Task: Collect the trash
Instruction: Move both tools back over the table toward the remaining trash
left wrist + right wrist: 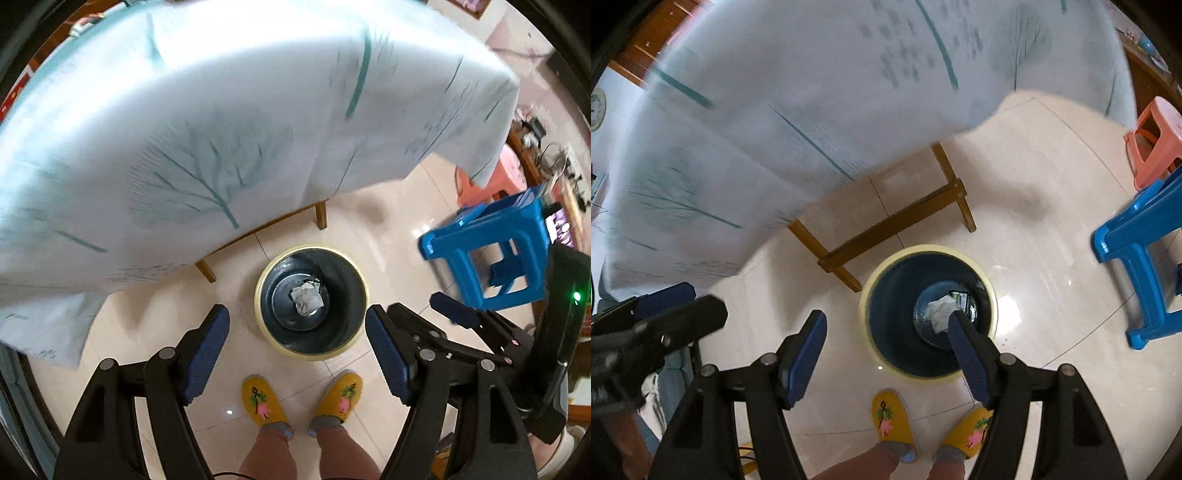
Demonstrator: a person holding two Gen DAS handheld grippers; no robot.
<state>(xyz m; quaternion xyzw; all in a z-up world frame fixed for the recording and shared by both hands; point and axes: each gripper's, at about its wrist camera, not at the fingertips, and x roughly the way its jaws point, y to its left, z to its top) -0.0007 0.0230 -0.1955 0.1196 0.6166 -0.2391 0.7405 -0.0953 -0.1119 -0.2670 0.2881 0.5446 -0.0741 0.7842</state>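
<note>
Two hand-held grippers hang above a round dark-blue plastic waste bin with a cream rim (312, 300), which stands on the pale glossy tile floor (399, 236). Left gripper (297, 352): jaws apart, nothing between the blue ribbed pads. Right gripper (886, 360): jaws apart, nothing gripped. Crumpled white paper (306, 298) lies at the bottom of the bin; beside it in the right wrist view sits a small dark printed wrapper (960, 296). Just behind the bin stands a wooden-legged table (894, 225) draped in a white cloth with teal tree print (221, 122). Right of the bin stands a blue plastic stool (495, 251), with a pink plastic stool (1156, 140) beyond it. Near the bin, on the viewer's side, stand the person's yellow embroidered slippers (264, 400).
</note>
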